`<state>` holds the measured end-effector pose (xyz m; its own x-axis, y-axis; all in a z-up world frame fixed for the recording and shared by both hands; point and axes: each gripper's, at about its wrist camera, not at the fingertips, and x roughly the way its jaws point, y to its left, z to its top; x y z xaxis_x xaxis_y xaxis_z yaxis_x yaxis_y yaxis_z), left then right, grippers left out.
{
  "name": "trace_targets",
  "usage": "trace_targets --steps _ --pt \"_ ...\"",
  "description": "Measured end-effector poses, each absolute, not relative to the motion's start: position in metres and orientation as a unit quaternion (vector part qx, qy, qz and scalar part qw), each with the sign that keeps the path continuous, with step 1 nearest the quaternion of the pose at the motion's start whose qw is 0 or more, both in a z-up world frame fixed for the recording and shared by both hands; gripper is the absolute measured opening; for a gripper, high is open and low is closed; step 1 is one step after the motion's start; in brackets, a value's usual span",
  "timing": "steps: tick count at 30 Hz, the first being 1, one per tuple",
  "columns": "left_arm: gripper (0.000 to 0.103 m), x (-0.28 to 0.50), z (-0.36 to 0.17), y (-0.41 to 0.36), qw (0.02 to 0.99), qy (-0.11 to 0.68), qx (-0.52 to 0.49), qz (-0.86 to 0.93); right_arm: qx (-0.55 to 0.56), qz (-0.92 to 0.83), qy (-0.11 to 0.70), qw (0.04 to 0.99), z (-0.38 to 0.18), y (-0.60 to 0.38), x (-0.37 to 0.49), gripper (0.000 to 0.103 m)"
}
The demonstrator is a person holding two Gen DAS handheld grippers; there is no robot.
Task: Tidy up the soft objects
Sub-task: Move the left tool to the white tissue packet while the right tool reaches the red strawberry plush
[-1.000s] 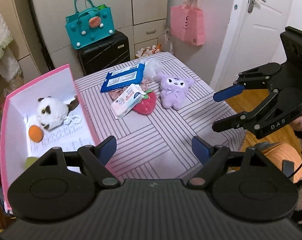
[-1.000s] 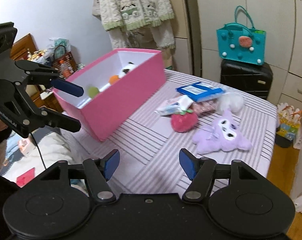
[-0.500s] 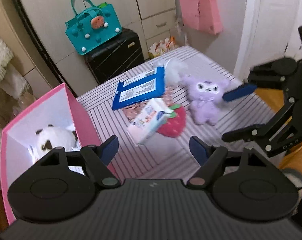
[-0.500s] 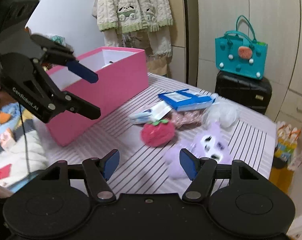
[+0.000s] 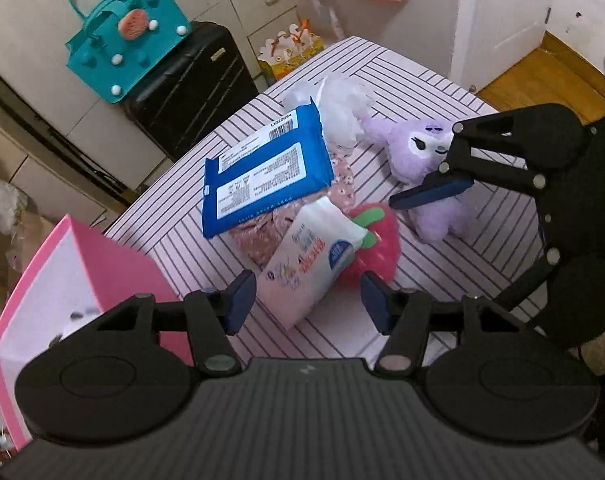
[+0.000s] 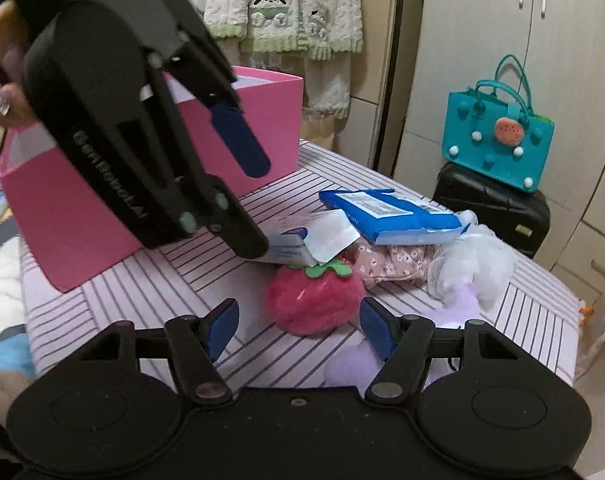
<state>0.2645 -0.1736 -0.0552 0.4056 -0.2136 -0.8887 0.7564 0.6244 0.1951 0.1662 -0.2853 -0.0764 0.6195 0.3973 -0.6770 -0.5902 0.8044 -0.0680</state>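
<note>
On the striped table [image 5: 422,80] a white and pink tissue pack [image 5: 314,260] leans on a red strawberry plush [image 5: 376,240]. My left gripper [image 5: 308,300] hangs over the pack's near end. Its jaws are closing with the pack between them, the pads apart from it. The right gripper [image 6: 298,328] is open just before the strawberry plush [image 6: 314,300], above a purple plush [image 6: 354,364]. Its blue pad [image 5: 430,192] crosses the purple plush [image 5: 418,152]. Behind lie a blue wipes pack [image 5: 266,168], floral cloth [image 5: 258,236] and a white fluffy bundle [image 5: 342,108].
An open pink box [image 5: 114,264] stands at the table's left end, something white inside. A teal bag [image 5: 126,40] sits on a black suitcase [image 5: 190,88] beyond the table. Wood floor [image 5: 542,76] lies past the right edge. The left gripper [image 6: 258,208] fills the right wrist view's left.
Both grippers have come down and closer to the pile. The left jaws have narrowed and now straddle the tissue pack. The right gripper now faces the strawberry plush.
</note>
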Motion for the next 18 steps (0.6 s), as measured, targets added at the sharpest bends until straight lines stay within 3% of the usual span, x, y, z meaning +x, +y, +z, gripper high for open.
trace_targets --steps 18 --pt "0.053 0.315 -0.076 -0.186 0.717 0.498 0.289 -0.393 -0.167 0.257 0.338 0.890 -0.091 -0.275 0.182 0.070"
